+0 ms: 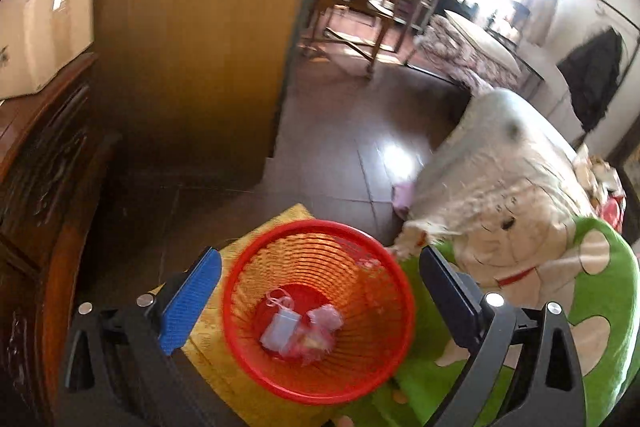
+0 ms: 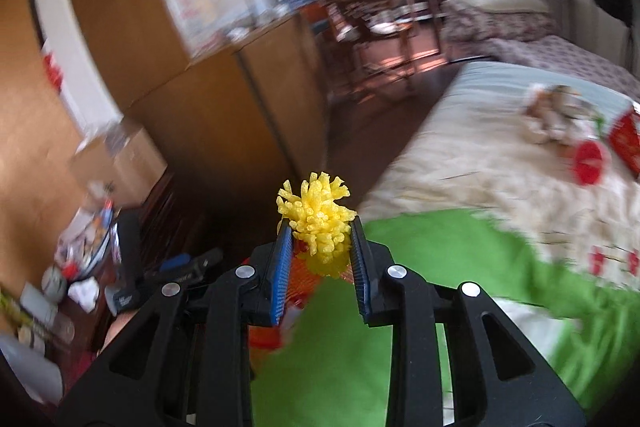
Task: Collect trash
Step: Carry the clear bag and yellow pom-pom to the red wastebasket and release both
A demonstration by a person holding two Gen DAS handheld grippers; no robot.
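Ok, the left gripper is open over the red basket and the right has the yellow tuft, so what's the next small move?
Probably carry the right gripper over the red basket and let go there. It is shut on the yellow tuft, while the left gripper is open and empty above the basket, where other scraps already lie.

Blurred scraps (image 1: 298,327) in the red basket (image 1: 240,323)

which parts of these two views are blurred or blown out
Left wrist view: windows blown out white, glare patch on the floor tiles, red basket and its trash smeared. Right wrist view: room and bed motion-blurred, while the yellow pom-pom in the right gripper stays sharp.
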